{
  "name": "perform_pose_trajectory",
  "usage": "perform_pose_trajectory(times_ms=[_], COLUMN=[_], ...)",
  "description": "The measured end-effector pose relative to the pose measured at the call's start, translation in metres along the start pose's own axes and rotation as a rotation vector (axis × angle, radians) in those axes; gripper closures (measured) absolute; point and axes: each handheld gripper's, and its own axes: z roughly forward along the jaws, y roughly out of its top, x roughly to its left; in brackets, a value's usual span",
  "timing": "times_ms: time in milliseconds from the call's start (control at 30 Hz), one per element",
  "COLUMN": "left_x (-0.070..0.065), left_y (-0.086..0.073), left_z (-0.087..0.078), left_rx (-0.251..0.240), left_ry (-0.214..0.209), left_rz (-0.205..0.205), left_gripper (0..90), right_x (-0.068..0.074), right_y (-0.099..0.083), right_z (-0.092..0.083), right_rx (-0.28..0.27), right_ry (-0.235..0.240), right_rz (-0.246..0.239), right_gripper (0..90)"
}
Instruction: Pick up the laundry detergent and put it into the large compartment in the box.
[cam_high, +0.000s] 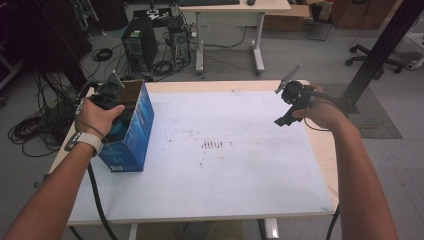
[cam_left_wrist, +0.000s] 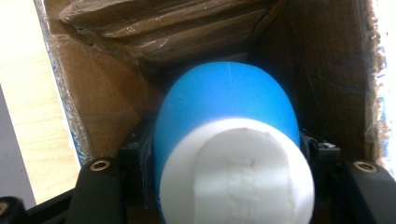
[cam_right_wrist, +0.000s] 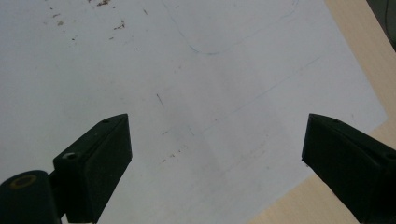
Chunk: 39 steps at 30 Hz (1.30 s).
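Left gripper (cam_high: 111, 100) fingers clamped on blue-white bottle (cam_left_wrist: 229, 154), long axis pointing into the box (cam_high: 131, 135); right gripper (cam_right_wrist: 215, 163) fingers wide open, empty.

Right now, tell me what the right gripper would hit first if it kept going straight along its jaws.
The right gripper, jaws wide apart and holding nothing, points down at the white sheet covering the table. Going straight on, it would likely meet that bare sheet first; nothing stands between, though the gap is hard to judge.

Cardboard walls of the box (cam_left_wrist: 112, 93) crowd both sides of my left jaws; under my right jaws the counter (cam_right_wrist: 140, 70) lies bare.
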Motion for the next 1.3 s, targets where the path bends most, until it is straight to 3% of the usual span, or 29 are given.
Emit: perform_pose_trajectory(times_ms=[733, 1300], left_x=[0.0007, -0.0016], left_y=[0.0015, -0.0007], left_z=[0.0009, -0.0048], left_rx=[-0.002, -0.037], left_ry=[-0.011, 0.005], left_rz=[0.023, 0.061], left_gripper=[23.3, 21.6], right_x=[0.0013, 0.0028], right_y=[0.0006, 0.0000], right_z=[0.0035, 0.0028], right_rx=[0.003, 0.000], right_ry=[0.010, 0.012], right_rz=[0.001, 0.003], right_gripper=[8.4, 8.4])
